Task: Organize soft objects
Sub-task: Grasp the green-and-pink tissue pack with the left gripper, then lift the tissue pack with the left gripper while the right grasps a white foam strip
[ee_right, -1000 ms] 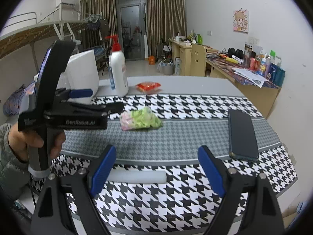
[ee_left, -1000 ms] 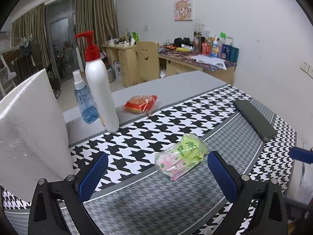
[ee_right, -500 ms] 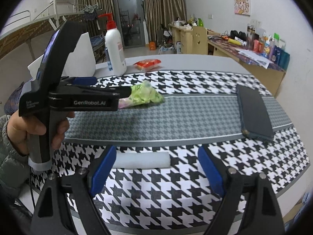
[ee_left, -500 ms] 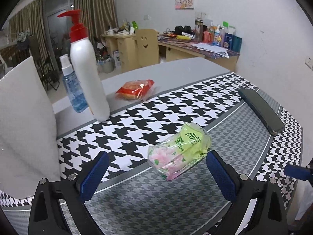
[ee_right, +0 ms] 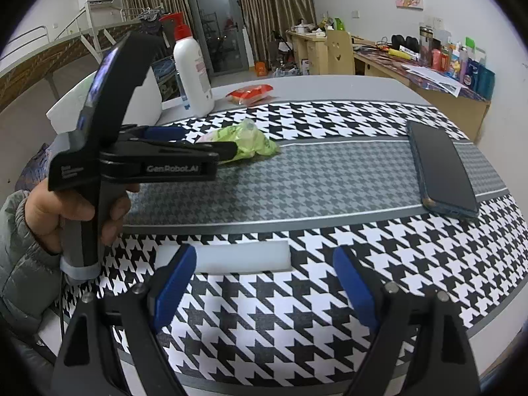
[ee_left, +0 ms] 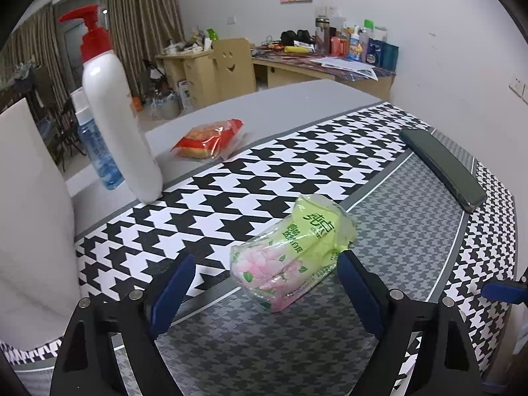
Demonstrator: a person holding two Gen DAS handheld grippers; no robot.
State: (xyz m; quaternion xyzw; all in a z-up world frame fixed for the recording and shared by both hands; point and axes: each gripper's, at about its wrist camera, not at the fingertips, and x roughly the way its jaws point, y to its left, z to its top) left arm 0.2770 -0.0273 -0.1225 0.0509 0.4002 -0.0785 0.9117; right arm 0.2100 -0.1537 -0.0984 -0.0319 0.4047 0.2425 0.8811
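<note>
Soft green-and-pink tissue pack in clear wrap, lying tilted on the houndstooth cloth — red snack packet farther back.

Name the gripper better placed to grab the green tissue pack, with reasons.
Left. The left gripper already straddles the tissue pack, its jaws closing. The right gripper hangs open over a white block.

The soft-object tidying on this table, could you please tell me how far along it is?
Nothing looks sorted yet. In hand: the left tongs are closing around the green-and-pink plastic tissue pack, pads not yet pressing. Left: the red-wrapped snack packet by the white pump bottle, and the white foam strip ahead of the open right tongs.
</note>
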